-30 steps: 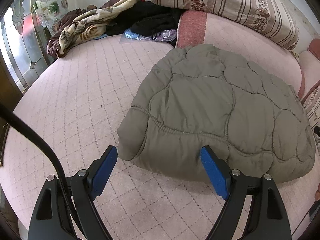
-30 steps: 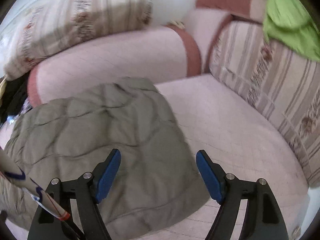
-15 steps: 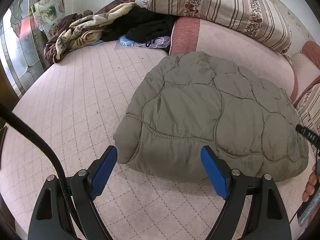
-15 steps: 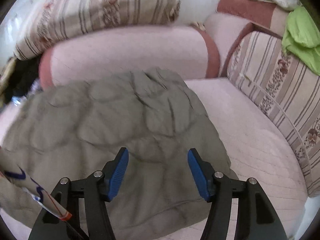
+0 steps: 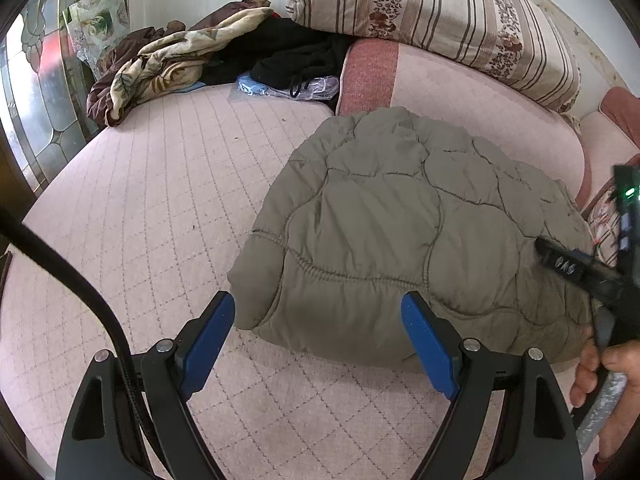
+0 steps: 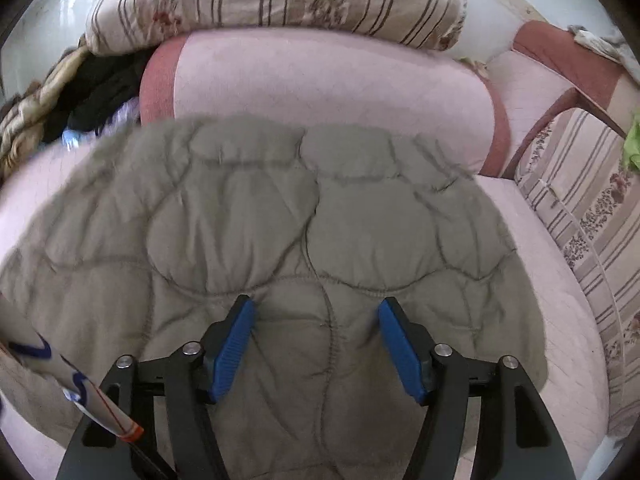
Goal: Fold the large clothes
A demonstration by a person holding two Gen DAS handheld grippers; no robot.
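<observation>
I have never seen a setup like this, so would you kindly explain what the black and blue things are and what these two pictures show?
They are two hand-held grippers, one in each of a person's hands, each carrying a camera that looks along its blue fingers. One picture is from the left gripper, the other from the right gripper. Both are open and hold nothing. A folded olive padded jacket lies on a pink quilted bed. The right gripper hovers over the jacket. Striped bedding and a pile of clothes lie behind.

One quilted jacket (image 5: 404, 232), two claws (image 5: 320, 336) (image 6: 316, 344), one striped pillow (image 5: 432, 20), one pink bolster (image 6: 332, 92)
</observation>
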